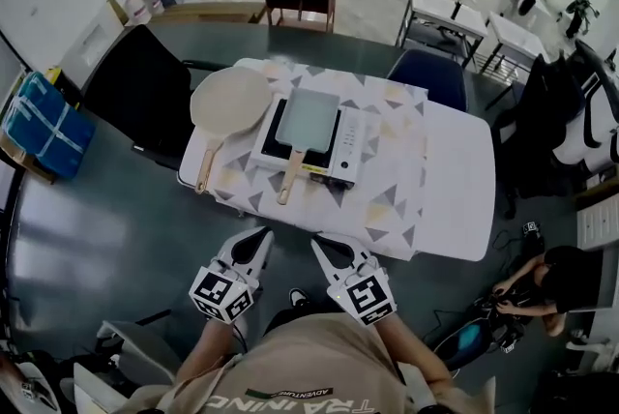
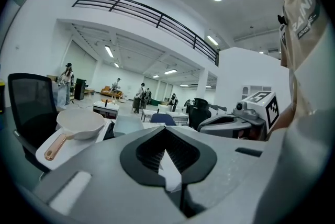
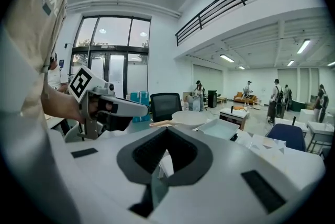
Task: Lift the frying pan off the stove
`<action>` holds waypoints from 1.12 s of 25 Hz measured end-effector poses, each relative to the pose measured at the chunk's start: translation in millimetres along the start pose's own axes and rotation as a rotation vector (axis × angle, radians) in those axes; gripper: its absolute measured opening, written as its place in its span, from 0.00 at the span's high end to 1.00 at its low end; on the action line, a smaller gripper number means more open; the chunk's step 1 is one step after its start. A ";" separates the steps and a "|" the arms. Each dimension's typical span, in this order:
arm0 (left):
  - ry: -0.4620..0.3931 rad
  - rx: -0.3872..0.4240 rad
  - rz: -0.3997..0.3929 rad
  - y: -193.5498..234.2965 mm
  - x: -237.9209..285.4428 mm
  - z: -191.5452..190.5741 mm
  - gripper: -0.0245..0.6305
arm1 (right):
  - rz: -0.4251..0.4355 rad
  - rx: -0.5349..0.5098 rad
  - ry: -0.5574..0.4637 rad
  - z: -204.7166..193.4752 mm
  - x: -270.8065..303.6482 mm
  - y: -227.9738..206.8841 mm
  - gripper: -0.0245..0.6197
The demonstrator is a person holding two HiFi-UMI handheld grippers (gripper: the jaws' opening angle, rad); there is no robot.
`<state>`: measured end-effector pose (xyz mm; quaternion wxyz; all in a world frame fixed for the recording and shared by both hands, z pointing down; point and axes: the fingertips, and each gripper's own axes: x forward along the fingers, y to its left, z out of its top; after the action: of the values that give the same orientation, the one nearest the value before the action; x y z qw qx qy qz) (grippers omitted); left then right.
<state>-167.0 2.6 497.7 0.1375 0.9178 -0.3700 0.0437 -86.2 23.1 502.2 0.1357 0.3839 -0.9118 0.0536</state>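
The square frying pan sits flat on the portable stove, and its wooden handle points toward 6 o'clock, at the person. The stove stands on a patterned cloth that covers part of a white table. A round pan lies on the cloth just beside the stove, at about 10 o'clock from it, with its own wooden handle also angled toward 6 o'clock. A black chair stands at 9 o'clock from the table and a blue chair at about 1 o'clock. Both grippers hang off the table's near edge, at 6 o'clock from the stove and well apart from the pan. The left gripper has its jaws clenched on nothing. The right gripper has its jaws closed together too, with nothing between them.
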 end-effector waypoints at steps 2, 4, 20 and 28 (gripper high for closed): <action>0.019 0.011 -0.008 4.3 6.8 -2.6 0.98 | -0.009 0.004 0.002 -1.9 6.1 -7.3 0.96; 0.032 0.016 -0.006 10.9 16.5 -4.8 0.98 | -0.011 0.013 -0.004 -3.2 13.7 -16.4 0.96; 0.095 0.051 0.116 96.5 113.9 30.3 0.98 | 0.048 0.053 -0.058 -0.1 87.1 -144.6 0.96; 0.176 -0.042 0.110 114.6 149.6 5.6 0.98 | 0.053 0.072 -0.036 -16.2 97.4 -183.0 0.96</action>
<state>-138.2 -177.7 544.7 0.1860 0.8856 -0.4072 0.1240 -17.2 -168.4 544.7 0.1038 0.3654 -0.9214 0.0828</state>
